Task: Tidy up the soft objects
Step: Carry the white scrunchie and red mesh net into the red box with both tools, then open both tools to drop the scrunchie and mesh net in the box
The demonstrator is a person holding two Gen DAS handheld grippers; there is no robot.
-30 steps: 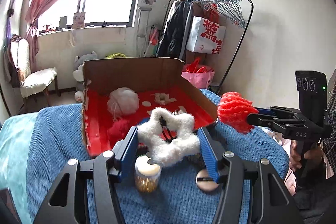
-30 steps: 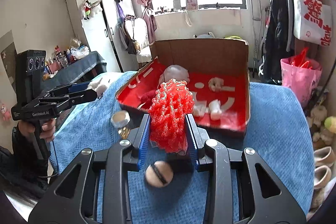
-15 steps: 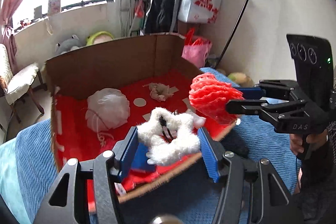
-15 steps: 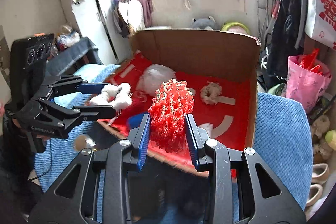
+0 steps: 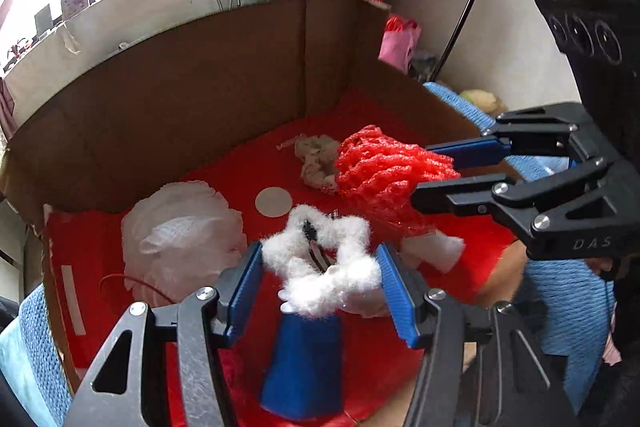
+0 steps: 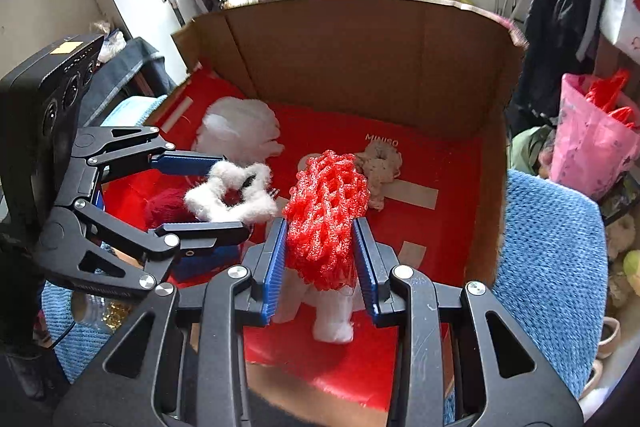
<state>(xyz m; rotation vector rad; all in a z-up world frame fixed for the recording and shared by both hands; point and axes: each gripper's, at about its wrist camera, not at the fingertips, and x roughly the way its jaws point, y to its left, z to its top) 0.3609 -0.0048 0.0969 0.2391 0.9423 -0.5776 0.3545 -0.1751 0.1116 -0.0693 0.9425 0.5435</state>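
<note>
Over the box [image 6: 496, 187], both grippers have come in from the bed since a second ago. Left gripper [image 5: 320, 267], its fingers closed on the white star [image 5: 320, 267], hangs above the near edge and a blue cup [image 5: 304, 359]; right gripper [image 6: 320, 247] clamps the red net [image 6: 326, 211] mid-box. Both look ready to be dropped among the other soft things

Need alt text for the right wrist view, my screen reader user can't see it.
The right hand-held gripper holds a red mesh puff over a red-lined cardboard box. Beside it, the left hand-held gripper holds a white fluffy star. A white pouf and beige scrunchie lie inside.
</note>
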